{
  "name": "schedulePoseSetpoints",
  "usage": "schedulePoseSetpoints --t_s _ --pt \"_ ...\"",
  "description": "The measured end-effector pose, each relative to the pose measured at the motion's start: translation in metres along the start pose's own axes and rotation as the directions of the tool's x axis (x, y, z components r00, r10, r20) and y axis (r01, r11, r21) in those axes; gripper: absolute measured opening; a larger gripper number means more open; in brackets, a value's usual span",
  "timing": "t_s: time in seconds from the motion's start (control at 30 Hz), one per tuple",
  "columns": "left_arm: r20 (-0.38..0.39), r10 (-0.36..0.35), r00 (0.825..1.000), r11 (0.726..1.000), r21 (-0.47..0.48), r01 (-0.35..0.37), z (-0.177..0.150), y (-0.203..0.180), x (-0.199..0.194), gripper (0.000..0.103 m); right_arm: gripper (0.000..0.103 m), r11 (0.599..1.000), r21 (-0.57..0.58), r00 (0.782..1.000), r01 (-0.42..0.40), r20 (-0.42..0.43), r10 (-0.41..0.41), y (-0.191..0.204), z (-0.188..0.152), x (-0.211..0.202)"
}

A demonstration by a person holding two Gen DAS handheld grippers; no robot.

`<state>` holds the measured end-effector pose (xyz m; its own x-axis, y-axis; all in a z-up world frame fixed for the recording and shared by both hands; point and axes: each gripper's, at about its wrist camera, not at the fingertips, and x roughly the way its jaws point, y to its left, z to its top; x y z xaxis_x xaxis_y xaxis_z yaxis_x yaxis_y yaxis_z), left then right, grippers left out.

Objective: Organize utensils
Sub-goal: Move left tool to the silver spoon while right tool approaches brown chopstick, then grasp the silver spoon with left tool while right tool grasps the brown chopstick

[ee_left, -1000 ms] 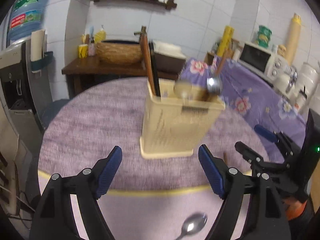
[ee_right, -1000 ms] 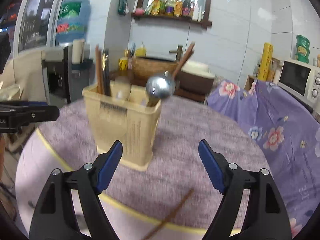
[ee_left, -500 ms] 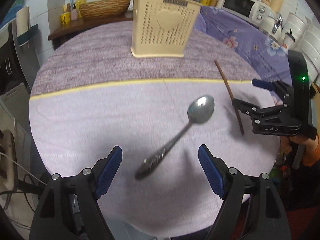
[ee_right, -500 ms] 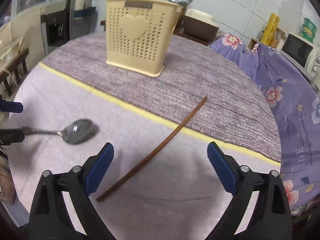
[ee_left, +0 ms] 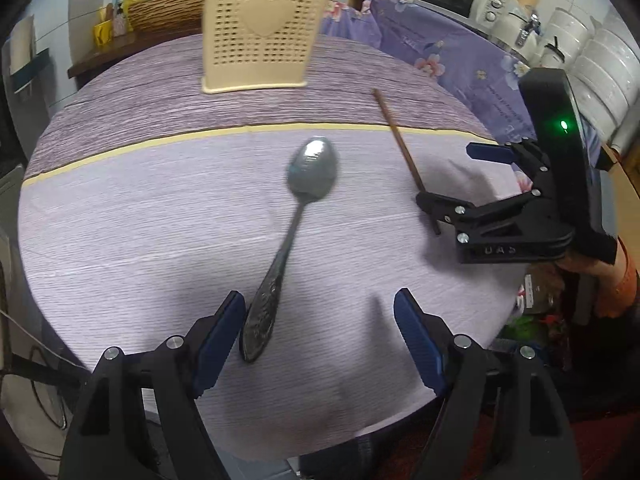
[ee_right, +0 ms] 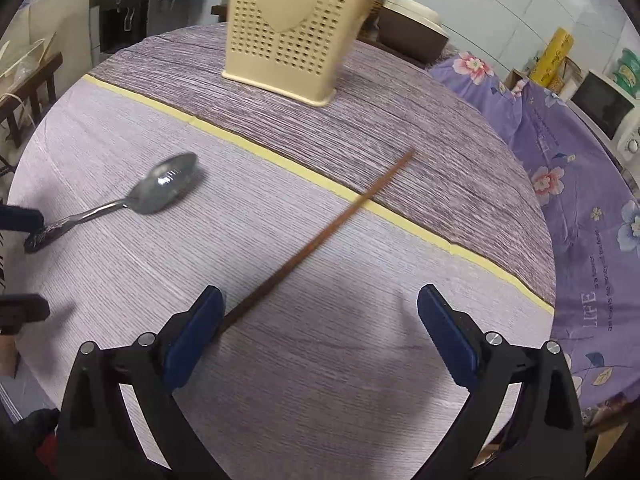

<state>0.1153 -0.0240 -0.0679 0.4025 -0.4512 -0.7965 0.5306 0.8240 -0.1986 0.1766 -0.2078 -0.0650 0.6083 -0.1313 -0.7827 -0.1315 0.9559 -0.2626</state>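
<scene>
Between the wide-open left tool pads lies the spoon handle, untouched. The right tool, whose jaws have just been opening, straddles the chopstick end. Both rest on the surface, before the utensil holder.

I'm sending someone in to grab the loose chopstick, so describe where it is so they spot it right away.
Start at the round table with the cream holder at its far side. In front of the holder, the chopstick lies slantwise across the yellow stripe. It is thin, brown and wooden, unlike the shiny metal spoon beside it.
</scene>
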Motion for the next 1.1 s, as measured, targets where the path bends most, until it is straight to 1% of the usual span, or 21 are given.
schedulePoseSetpoints --t_s 0.1,0.17,0.33,0.4,0.5,0.53,0.6,0.63,0.67,0.7,0.73,0.8,0.87,0.9,0.93,1.0,1.03,1.1 --pt "0.001 -0.026 1.0 1.0 0.011 0.026 0.003 -0.014 0.007 0.075 0.096 0.999 0.041 1.0 0.016 -0.016 -0.015 -0.022 -0.006 -0.001" --pt "-0.001 -0.028 1.0 1.0 0.008 0.028 0.007 -0.021 0.011 0.075 0.096 0.998 0.063 1.0 0.012 -0.023 -0.011 -0.032 -0.01 -0.001" --pt "0.005 -0.1 0.995 0.993 -0.061 0.1 0.014 -0.027 0.017 0.075 0.096 0.996 0.091 0.999 0.023 -0.029 -0.021 -0.043 -0.014 0.002" --pt "0.014 -0.096 0.995 0.992 -0.077 0.097 0.017 -0.026 0.019 0.075 0.096 0.993 0.121 1.0 0.012 -0.016 -0.01 -0.047 -0.016 0.001" --pt "0.03 -0.078 0.997 0.988 -0.131 0.081 0.022 -0.016 0.018 0.075 0.096 0.982 0.185 0.999 -0.032 0.034 0.026 -0.057 -0.017 -0.003" --pt "0.037 -0.062 0.997 0.987 -0.146 0.067 0.024 -0.013 0.017 0.075 0.096 0.977 0.211 0.998 -0.041 0.052 0.031 -0.061 -0.017 -0.004" --pt "0.063 0.034 0.997 0.986 -0.166 -0.023 0.031 -0.007 0.015 0.075 0.096 0.964 0.262 0.997 -0.056 0.074 0.037 -0.068 -0.016 -0.004" --pt "0.072 0.09 0.993 0.981 -0.176 -0.076 0.033 -0.004 0.015 0.075 0.096 0.955 0.288 0.995 -0.069 0.085 0.047 -0.072 -0.016 -0.004" --pt "0.074 0.153 0.985 0.972 -0.189 -0.137 0.038 0.0 0.017 0.075 0.096 0.948 0.308 0.994 -0.079 0.093 0.053 -0.076 -0.016 -0.004" --pt "0.073 0.185 0.98 0.966 -0.198 -0.168 0.041 0.001 0.019 0.072 0.096 0.941 0.327 0.994 -0.084 0.1 0.054 -0.08 -0.016 -0.004" --pt "0.07 0.201 0.977 0.961 -0.206 -0.183 0.045 0.002 0.021 0.068 0.096 0.937 0.34 0.993 -0.084 0.106 0.05 -0.082 -0.015 -0.004" --pt "0.07 0.228 0.971 0.957 -0.199 -0.211 0.052 -0.003 0.028 0.066 0.096 0.937 0.34 0.993 -0.081 0.108 0.047 -0.081 -0.015 -0.004" --pt "0.065 0.279 0.958 0.949 -0.172 -0.265 0.06 -0.011 0.037 0.062 0.096 0.939 0.335 0.993 -0.08 0.109 0.046 -0.079 -0.015 -0.004" --pt "0.06 0.291 0.955 0.946 -0.168 -0.278 0.063 -0.013 0.042 0.06 0.096 0.939 0.334 0.993 -0.079 0.11 0.044 -0.078 -0.015 -0.004" --pt "0.056 0.296 0.954 0.944 -0.17 -0.283 0.063 -0.014 0.042 0.06 0.096 0.939 0.335 0.993 -0.08 0.11 0.045 -0.078 -0.015 -0.003" --pt "0.044 0.323 0.945 0.934 -0.175 -0.311 0.066 -0.014 0.049 0.058 0.096 0.94 0.333 0.993 -0.082 0.11 0.047 -0.077 -0.015 -0.003" --pt "0.041 0.333 0.942 0.93 -0.182 -0.32 0.066 -0.014 0.05 0.053 0.096 0.94 0.331 0.993 -0.082 0.111 0.048 -0.076 -0.016 -0.003" --pt "0.04 0.337 0.941 0.925 -0.202 -0.323 0.069 -0.011 0.053 0.048 0.096 0.943 0.322 0.992 -0.087 0.111 0.053 -0.074 -0.014 -0.002"
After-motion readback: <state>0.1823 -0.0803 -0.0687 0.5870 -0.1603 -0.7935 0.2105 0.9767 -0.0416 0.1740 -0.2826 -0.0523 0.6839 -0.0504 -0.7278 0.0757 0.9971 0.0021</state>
